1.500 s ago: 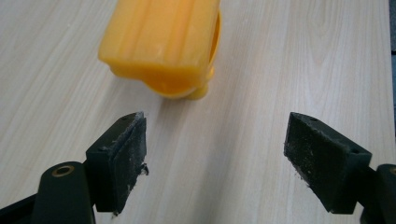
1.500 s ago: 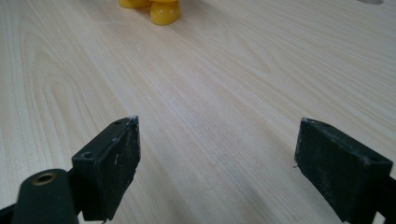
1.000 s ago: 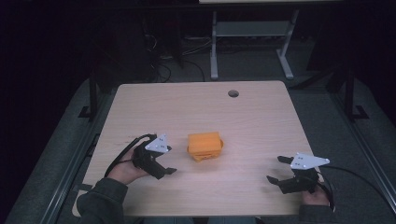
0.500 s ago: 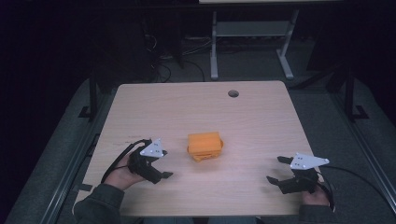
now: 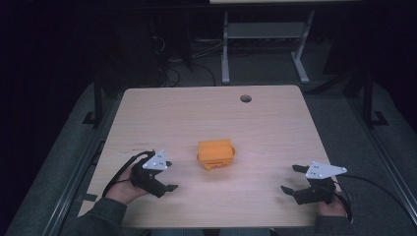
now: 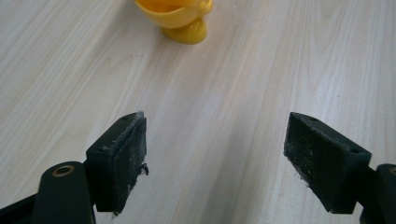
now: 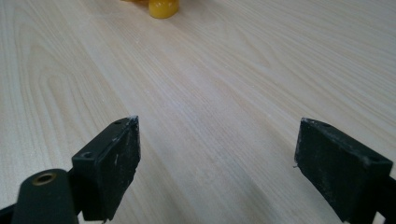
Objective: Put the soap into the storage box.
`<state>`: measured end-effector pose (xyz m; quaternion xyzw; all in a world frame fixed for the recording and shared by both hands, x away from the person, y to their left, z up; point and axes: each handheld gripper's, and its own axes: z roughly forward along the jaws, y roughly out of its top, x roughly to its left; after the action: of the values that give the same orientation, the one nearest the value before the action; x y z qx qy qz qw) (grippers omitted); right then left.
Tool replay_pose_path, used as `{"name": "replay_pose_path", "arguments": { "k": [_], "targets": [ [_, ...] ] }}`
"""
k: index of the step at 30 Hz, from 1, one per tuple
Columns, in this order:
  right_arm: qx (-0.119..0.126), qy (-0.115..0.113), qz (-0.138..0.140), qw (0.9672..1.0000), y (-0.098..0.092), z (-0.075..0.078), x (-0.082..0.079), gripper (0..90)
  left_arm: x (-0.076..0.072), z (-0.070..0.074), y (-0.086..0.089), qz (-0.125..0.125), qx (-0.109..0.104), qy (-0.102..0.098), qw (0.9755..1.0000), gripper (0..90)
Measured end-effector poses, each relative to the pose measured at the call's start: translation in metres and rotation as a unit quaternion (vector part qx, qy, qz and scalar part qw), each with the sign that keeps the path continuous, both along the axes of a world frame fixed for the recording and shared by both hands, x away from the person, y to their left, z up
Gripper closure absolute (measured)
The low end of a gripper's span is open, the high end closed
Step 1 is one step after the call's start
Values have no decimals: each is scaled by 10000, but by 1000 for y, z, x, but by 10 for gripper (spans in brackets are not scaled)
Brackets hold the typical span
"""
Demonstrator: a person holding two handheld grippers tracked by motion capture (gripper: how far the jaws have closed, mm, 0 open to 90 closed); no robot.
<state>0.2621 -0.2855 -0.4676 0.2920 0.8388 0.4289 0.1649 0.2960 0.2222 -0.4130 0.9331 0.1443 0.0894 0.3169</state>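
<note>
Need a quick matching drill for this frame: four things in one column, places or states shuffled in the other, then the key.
Things:
1. left gripper
2. right gripper
3. orange object
4. round hole

Places or states:
A. middle of the table
B. near the table's far edge
C. open, at the near left of the table
D. open, at the near right of the table

Pairs: 1-C, 2-D, 3-A, 4-B
</note>
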Motion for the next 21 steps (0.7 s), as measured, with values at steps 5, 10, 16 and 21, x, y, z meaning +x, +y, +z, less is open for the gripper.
{"name": "replay_pose_path", "arguments": {
  "k": [5,10,16,21],
  "targets": [
    [7,3,1,10000,0,0,0,137,-3,-2,7,62,-50,-11,10000,206],
    [3,2,-3,10000,0,0,0,137,-6,-5,12,129,-115,-8,9998,206],
    [9,-8,-22,10000,-2,-1,-1,137,-10,-9,17,183,-107,-26,9998,205],
    [26,43,-52,10000,-3,-1,-2,137,-14,-12,20,207,-167,-49,9996,206]
  ]
}}
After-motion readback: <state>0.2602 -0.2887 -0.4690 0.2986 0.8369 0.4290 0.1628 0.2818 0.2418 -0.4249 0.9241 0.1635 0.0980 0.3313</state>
